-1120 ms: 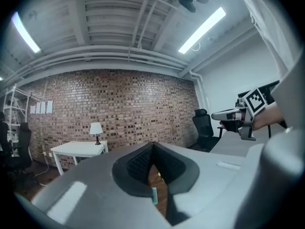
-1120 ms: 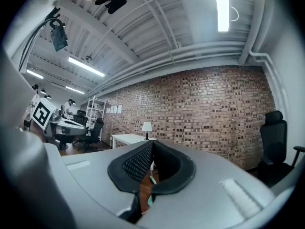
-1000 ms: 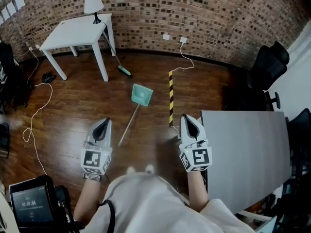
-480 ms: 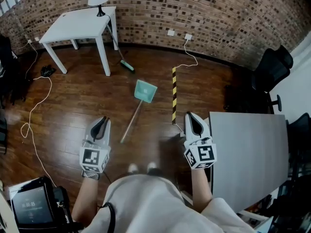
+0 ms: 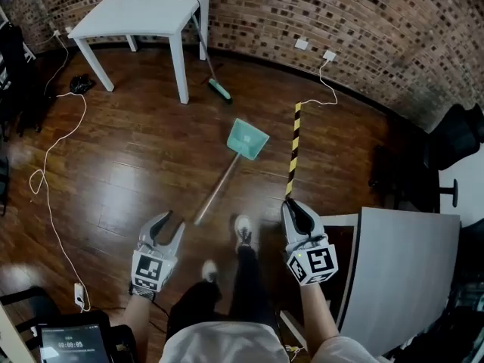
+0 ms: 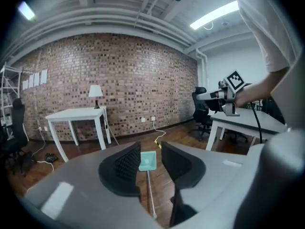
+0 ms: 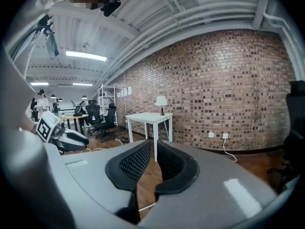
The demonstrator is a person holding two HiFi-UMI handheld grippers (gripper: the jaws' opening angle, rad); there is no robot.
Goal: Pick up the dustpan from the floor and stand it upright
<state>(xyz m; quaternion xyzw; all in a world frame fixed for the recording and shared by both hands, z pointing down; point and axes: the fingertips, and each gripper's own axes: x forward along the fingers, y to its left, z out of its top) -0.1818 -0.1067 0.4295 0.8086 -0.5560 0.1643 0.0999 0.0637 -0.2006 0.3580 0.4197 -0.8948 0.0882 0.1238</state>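
Both grippers are being carried lower and closer to the dustpan (image 5: pixel 247 139) than a second ago, and a foot (image 5: pixel 243 229) is now being shown stepped forward between them. The jaws of each have just been opening from the closed position.

The left gripper (image 5: pixel 168 224) is being held with its jaws partly apart. Nothing is being gripped; the dustpan is only being sighted through the gap, well ahead on the floor (image 5: pixel 136 150). The right gripper (image 5: pixel 293 209) is being held with its jaws parted by a narrow gap, and nothing is being gripped between them.

The dustpan is being left flat on the floor, untouched. Its teal pan is lying at 1 o'clock from the left gripper and 11 o'clock from the right gripper, and its handle is running back toward 7 o'clock. A yellow-and-black striped strip (image 5: pixel 293 146) is lying just beside the pan at 3 o'clock. A broom (image 5: pixel 219 89) is being propped against the white surface (image 5: pixel 144 10) at 11 o'clock.
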